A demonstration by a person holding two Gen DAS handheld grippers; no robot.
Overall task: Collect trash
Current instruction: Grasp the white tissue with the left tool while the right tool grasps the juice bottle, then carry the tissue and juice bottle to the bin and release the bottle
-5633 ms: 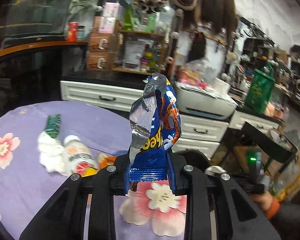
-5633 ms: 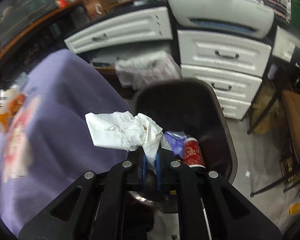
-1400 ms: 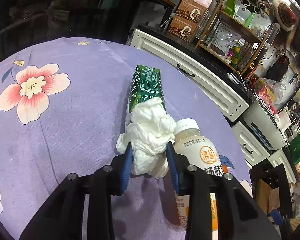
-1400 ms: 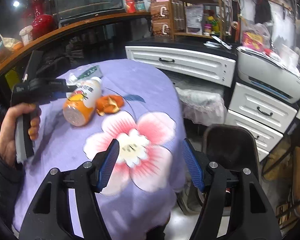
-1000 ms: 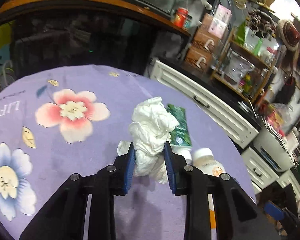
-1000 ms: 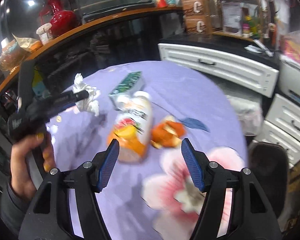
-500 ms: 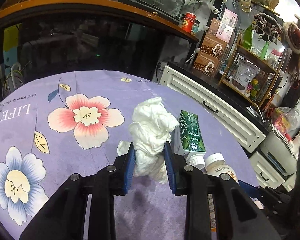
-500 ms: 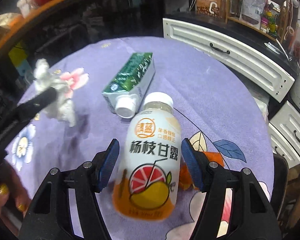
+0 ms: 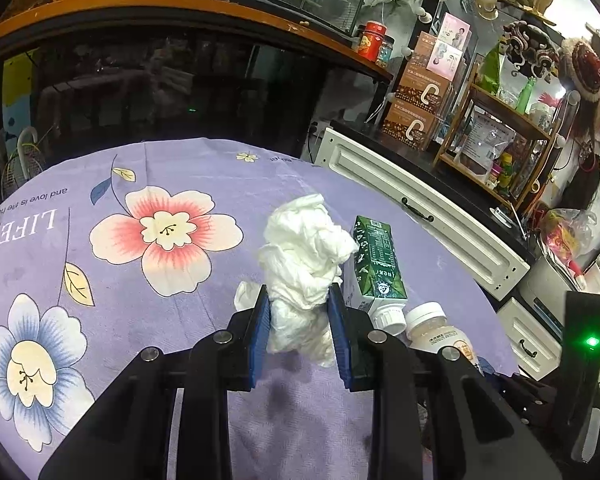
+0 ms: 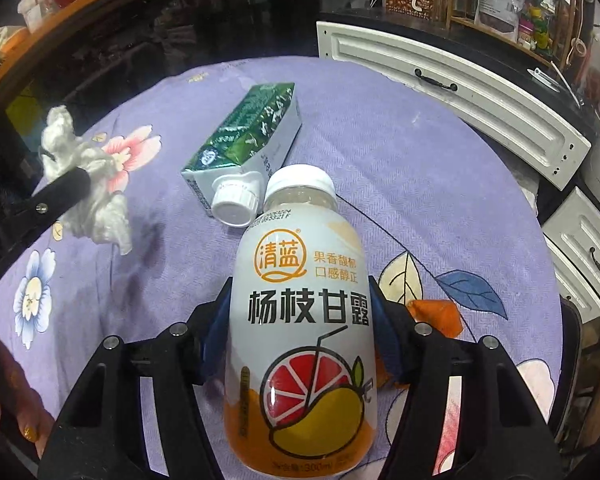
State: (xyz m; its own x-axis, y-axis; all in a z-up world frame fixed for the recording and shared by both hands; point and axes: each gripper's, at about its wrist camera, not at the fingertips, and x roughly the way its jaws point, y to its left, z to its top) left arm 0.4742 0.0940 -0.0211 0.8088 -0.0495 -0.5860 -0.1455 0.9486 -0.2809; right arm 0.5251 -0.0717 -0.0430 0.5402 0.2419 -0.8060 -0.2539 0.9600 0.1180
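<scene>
My left gripper (image 9: 299, 312) is shut on a crumpled white tissue (image 9: 306, 264) and holds it a little above the purple flowered tablecloth (image 9: 140, 184). The tissue also shows in the right wrist view (image 10: 86, 184). A green carton (image 9: 376, 268) with a white cap lies on its side just right of it. My right gripper (image 10: 300, 312) has its jaws on both sides of a drink bottle (image 10: 304, 320) with a white cap that lies on the cloth; the jaws sit at its sides and look closed on it. The carton (image 10: 248, 136) lies beyond the bottle's cap.
An orange peel piece (image 10: 436, 312) lies on the cloth right of the right gripper. White drawers (image 10: 452, 80) stand beyond the table's far edge. A dark glass counter (image 9: 160, 80) runs behind the table. The tablecloth (image 10: 380, 120) drops off at the right.
My right gripper has moved forward over the bottle, and its jaws now sit at the bottle's sides. My left gripper holds the tissue lifted, nearly still.
</scene>
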